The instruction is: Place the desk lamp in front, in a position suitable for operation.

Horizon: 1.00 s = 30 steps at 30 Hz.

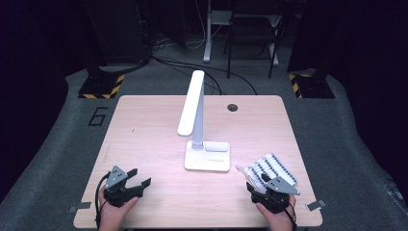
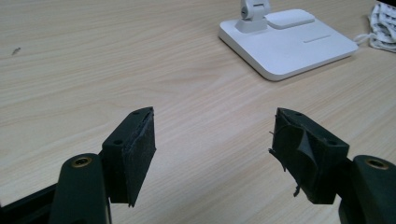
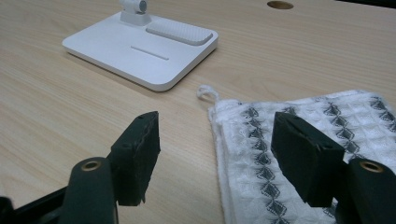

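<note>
Pale wood table (image 1: 144, 130) is carrying, from left to right, the left tongs (image 1: 137, 179) hovering with jaws apart over bare wood, a white lamp (image 1: 207, 155) at the middle, and the folded cloth (image 1: 270, 168) lying at the right tongs' (image 1: 263, 185) twelve o'clock, its long axis running toward one o'clock; those tongs, nearer, are gaping over its near edge.

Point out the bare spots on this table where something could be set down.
Free: the left half of the table, beside the lamp, and the front strip between left gripper and right gripper. Crowded: front right, around the cloth.
</note>
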Motion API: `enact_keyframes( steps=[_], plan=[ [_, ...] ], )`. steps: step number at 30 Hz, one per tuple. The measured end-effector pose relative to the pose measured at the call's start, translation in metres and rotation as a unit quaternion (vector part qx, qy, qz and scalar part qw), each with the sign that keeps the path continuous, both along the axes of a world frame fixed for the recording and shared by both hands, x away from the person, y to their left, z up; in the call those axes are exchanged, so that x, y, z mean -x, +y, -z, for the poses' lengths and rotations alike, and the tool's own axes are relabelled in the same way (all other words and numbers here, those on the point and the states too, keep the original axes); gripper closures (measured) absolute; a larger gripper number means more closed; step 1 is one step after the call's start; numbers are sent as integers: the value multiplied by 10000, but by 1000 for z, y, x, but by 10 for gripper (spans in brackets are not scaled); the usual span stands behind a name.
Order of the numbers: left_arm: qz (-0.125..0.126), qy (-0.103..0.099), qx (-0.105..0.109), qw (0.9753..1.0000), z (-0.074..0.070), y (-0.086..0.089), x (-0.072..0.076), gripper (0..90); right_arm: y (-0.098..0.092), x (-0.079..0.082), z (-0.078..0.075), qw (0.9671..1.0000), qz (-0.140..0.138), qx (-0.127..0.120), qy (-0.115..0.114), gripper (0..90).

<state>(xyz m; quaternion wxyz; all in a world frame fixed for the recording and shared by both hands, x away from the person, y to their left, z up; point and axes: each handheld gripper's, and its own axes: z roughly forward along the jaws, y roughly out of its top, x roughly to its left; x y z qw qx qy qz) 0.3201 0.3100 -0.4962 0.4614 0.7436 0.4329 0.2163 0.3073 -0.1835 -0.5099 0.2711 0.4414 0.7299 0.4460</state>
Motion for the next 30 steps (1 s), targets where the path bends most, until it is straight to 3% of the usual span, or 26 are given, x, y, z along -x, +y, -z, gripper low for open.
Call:
enact_keyframes(
  steps=[7,10,17,25,30],
  plan=[
    [117,12,-14,9999,0,-5,0,323,-1,0,1,10000,27,13,20,322],
    [130,-96,-2,9999,0,-9,-1,343,-3,1,1,10000,31,53,22,322],
    [404,-49,-92,9991,-1,-15,2,365,-1,0,-1,10000,10,-3,0,321],
    [437,-54,-146,9989,-2,-16,7,389,3,1,-1,10000,5,36,8,329],
    [394,-76,-75,9992,-2,-17,8,396,3,1,-3,10000,66,5,32,329]
  ],
)
